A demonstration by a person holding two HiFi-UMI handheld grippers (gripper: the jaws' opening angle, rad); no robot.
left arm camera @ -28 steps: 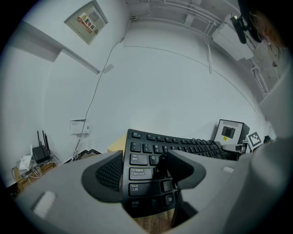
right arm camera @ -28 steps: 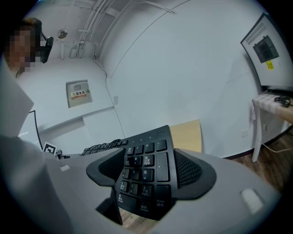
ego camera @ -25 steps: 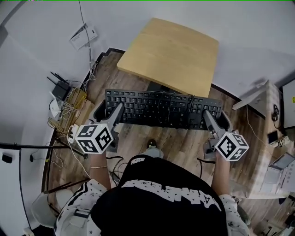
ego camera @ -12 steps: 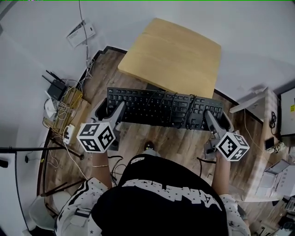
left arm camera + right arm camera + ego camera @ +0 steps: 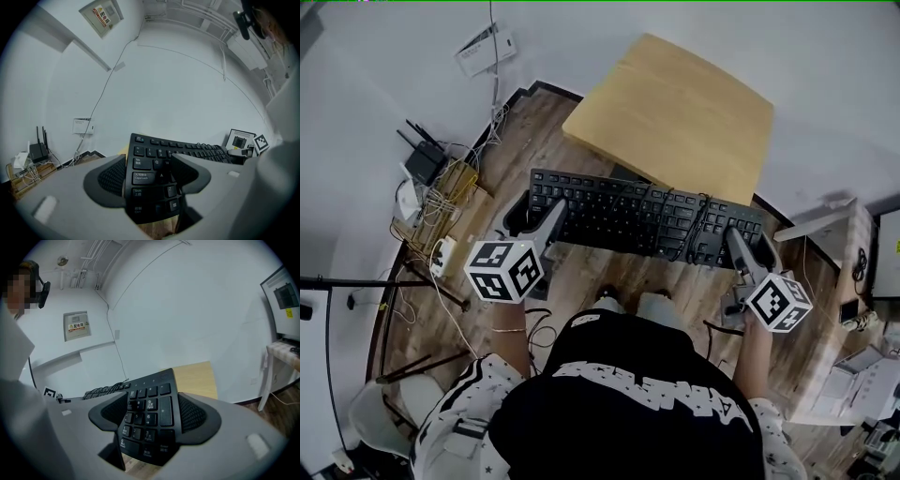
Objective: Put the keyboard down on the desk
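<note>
You hold the keyboard (image 5: 623,211) in the air by its two ends, level across your front, above the floor (image 5: 675,281) and on your side of the tabletop (image 5: 675,112). The keyboard's far edge lies close along the tabletop's near edge; whether it touches the wood cannot be made out from above.

The left claw (image 5: 149,174) grips the end with the Tab and Caps Lock keys, one jaw pressed on the keyboard's outer edge and the other on the keys. The right claw (image 5: 152,412) grips the number-pad end the same way, its jaws clamped on either side of that block of keys. A black cable (image 5: 697,225) lies looped over the keys just left of the number pad.

The marker cubes (image 5: 503,270) on both claws sit nearest you, well back from the keyboard.

At the left, against the wall, a router (image 5: 422,161) stands beside a tangle of wires (image 5: 441,211) on the floor. The pale wooden tabletop is bare and set at a slant to the keyboard.
</note>
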